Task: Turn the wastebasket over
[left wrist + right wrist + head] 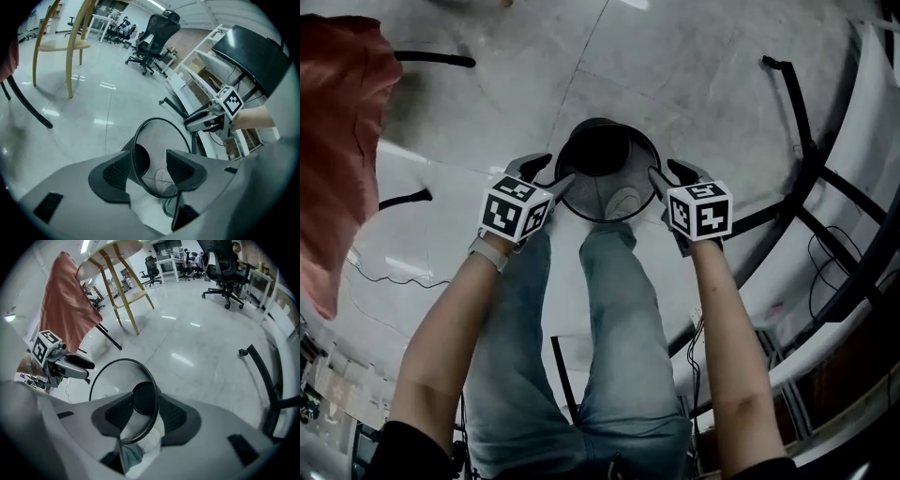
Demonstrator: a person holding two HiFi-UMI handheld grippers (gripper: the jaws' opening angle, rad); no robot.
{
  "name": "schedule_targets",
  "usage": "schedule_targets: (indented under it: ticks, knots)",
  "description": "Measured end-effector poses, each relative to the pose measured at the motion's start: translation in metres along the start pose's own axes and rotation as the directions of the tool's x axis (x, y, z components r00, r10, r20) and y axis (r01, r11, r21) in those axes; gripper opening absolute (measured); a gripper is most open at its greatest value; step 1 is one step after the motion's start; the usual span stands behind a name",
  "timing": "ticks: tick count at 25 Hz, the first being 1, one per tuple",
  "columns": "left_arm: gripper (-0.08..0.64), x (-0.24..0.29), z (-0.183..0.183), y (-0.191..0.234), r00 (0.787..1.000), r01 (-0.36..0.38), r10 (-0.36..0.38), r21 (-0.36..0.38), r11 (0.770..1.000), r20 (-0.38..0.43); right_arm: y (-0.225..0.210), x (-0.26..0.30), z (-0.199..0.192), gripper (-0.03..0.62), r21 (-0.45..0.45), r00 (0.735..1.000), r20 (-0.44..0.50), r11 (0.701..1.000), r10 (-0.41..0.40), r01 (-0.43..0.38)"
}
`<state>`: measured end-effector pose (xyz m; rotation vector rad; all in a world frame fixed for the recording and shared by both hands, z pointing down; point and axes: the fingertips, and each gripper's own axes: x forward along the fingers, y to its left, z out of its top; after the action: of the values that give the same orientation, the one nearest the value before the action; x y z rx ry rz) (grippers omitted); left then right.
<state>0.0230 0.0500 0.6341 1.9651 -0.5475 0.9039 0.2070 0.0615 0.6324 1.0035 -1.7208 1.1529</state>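
A black wire-mesh wastebasket (605, 192) stands upright on the pale floor just ahead of the person's feet, its mouth facing up. My left gripper (551, 172) is at the left side of the rim and my right gripper (667, 172) at the right side. In the left gripper view the rim of the wastebasket (161, 140) runs between the jaws of my left gripper (149, 164), which stand apart without pressing on it. The right gripper view shows the same: the wastebasket (122, 380) rim passes through the gap of my right gripper (145, 411), with the jaws open.
The person's legs in jeans (609, 328) are right behind the basket. A red cloth (337, 141) hangs off a wooden stool (124, 268) on the left. A black tubular frame (806, 169) and white shelving lie to the right. Office chairs (154, 37) stand further off.
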Motion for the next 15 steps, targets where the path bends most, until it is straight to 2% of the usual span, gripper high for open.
schedule_targets:
  ticks: [6, 7, 9, 11, 13, 15]
  knots:
    - [0.236, 0.03, -0.007, 0.021, 0.998, 0.008, -0.008, 0.013, 1.0, -0.056, -0.017, 0.033, -0.013, 0.16, -0.008, 0.998, -0.055, 1.0, 0.005, -0.005]
    - [0.236, 0.033, -0.008, 0.023, 0.998, 0.006, -0.006, 0.009, 1.0, -0.06, -0.019, 0.036, -0.014, 0.149, -0.01, 0.998, -0.055, 1.0, -0.002, 0.001]
    - [0.225, 0.039, -0.009, 0.028, 0.998, -0.001, 0.002, 0.01, 1.0, -0.066, -0.024, 0.039, -0.013, 0.076, -0.007, 0.999, -0.044, 1.0, -0.016, 0.016]
    - [0.158, 0.044, -0.01, 0.031, 0.998, -0.007, 0.008, 0.015, 1.0, -0.07, -0.024, 0.04, -0.01, 0.038, 0.007, 0.999, -0.032, 1.0, -0.016, 0.016]
    - [0.072, 0.047, -0.01, 0.031, 0.997, -0.012, 0.013, 0.015, 1.0, -0.076, -0.023, 0.041, -0.008, 0.035, 0.006, 0.999, -0.034, 1.0, -0.019, 0.02]
    - [0.063, 0.047, -0.011, 0.031, 0.996, -0.036, 0.037, 0.017, 0.999, -0.083, -0.022, 0.041, -0.007, 0.034, -0.003, 0.999, -0.035, 1.0, -0.018, 0.018]
